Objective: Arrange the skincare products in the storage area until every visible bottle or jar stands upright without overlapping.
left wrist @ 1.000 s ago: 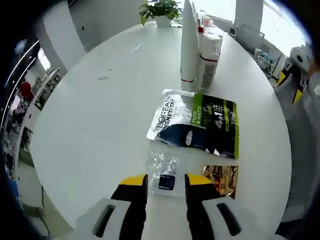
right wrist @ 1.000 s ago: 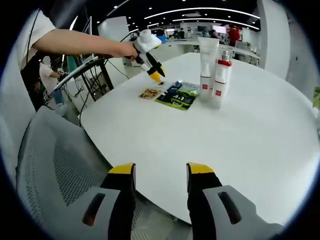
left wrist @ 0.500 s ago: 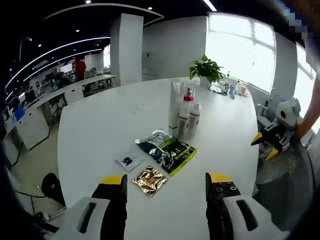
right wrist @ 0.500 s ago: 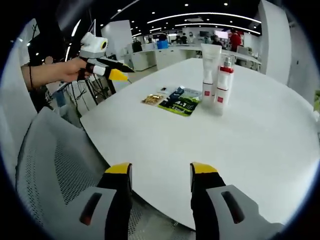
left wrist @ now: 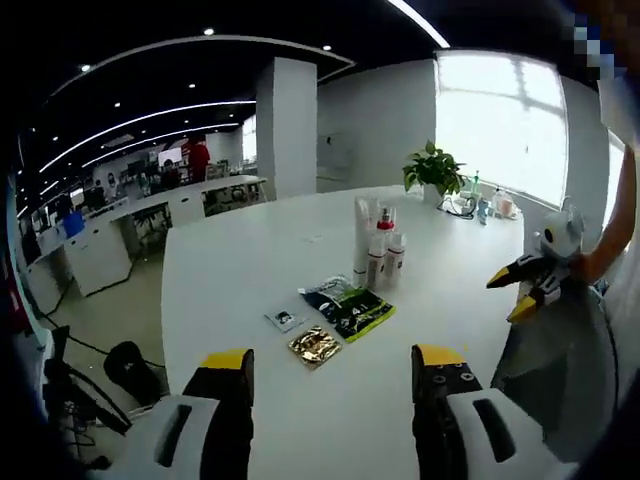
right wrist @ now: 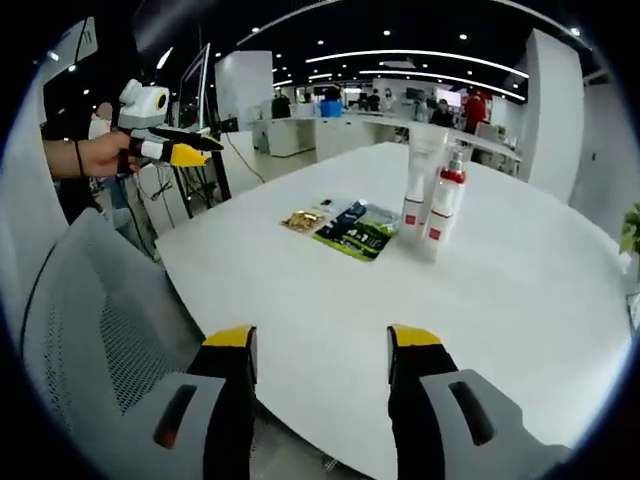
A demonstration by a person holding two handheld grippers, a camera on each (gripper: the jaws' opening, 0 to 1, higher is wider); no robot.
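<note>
Three skincare containers stand upright and close together on the round white table (left wrist: 300, 250): a tall white tube (right wrist: 417, 186), a white bottle with a red cap (right wrist: 442, 205) and a shorter white bottle (left wrist: 396, 255). Flat on the table beside them lie a black-and-green sachet (right wrist: 357, 229), a gold sachet (left wrist: 314, 345) and a small clear sachet (left wrist: 284, 319). My left gripper (left wrist: 330, 362) is open and empty, held back from the table edge. My right gripper (right wrist: 320, 340) is open and empty at the opposite edge. In the right gripper view the left gripper (right wrist: 160, 145) appears in a person's hand.
A grey mesh chair (right wrist: 90, 320) stands by the table edge below the right gripper. A potted plant (left wrist: 436, 172) sits at the table's far end. Office desks (left wrist: 150, 200) and a white pillar (left wrist: 290, 125) stand behind. The right gripper (left wrist: 535, 275) appears at the right of the left gripper view.
My left gripper has lifted off the sachets and drawn back from the table, jaws now wider apart. The right gripper barely shifted.
</note>
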